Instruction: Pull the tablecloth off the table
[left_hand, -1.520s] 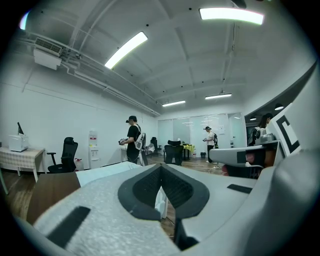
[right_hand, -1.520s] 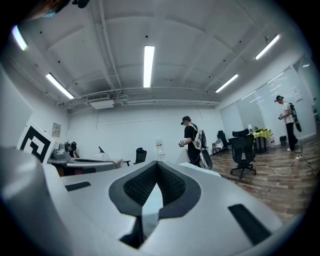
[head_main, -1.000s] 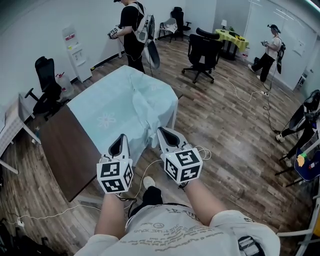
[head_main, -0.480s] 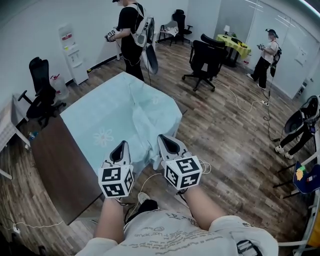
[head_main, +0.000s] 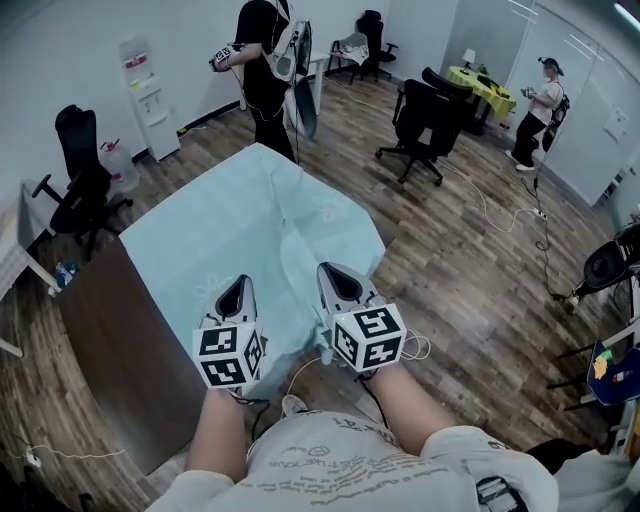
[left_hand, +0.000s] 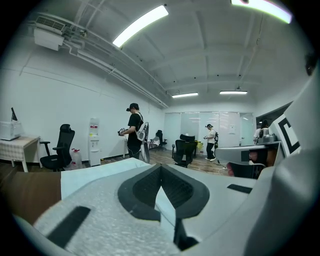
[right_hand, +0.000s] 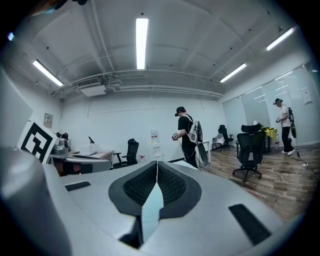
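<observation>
A light blue tablecloth (head_main: 230, 220) covers most of a dark brown table (head_main: 105, 330), whose left part lies bare. The cloth's near edge is bunched and hangs off the table's near side. My left gripper (head_main: 237, 288) is shut on that edge, and a strip of blue cloth (left_hand: 165, 205) shows between its closed pads. My right gripper (head_main: 333, 272), beside it to the right, is also shut on the edge, with cloth (right_hand: 150, 205) pinched between its pads. Both grippers sit side by side just in front of my body.
A person in black (head_main: 262, 60) stands at the table's far end. A black office chair (head_main: 430, 110) stands on the wood floor to the right, another chair (head_main: 80, 170) at the left wall near a water dispenser (head_main: 140, 80). A cable (head_main: 500, 215) runs across the floor.
Both grippers stay shut on the cloth edge. The cloth's near part has come closer to me and hangs lower between the grippers; the head view has shifted slightly.
</observation>
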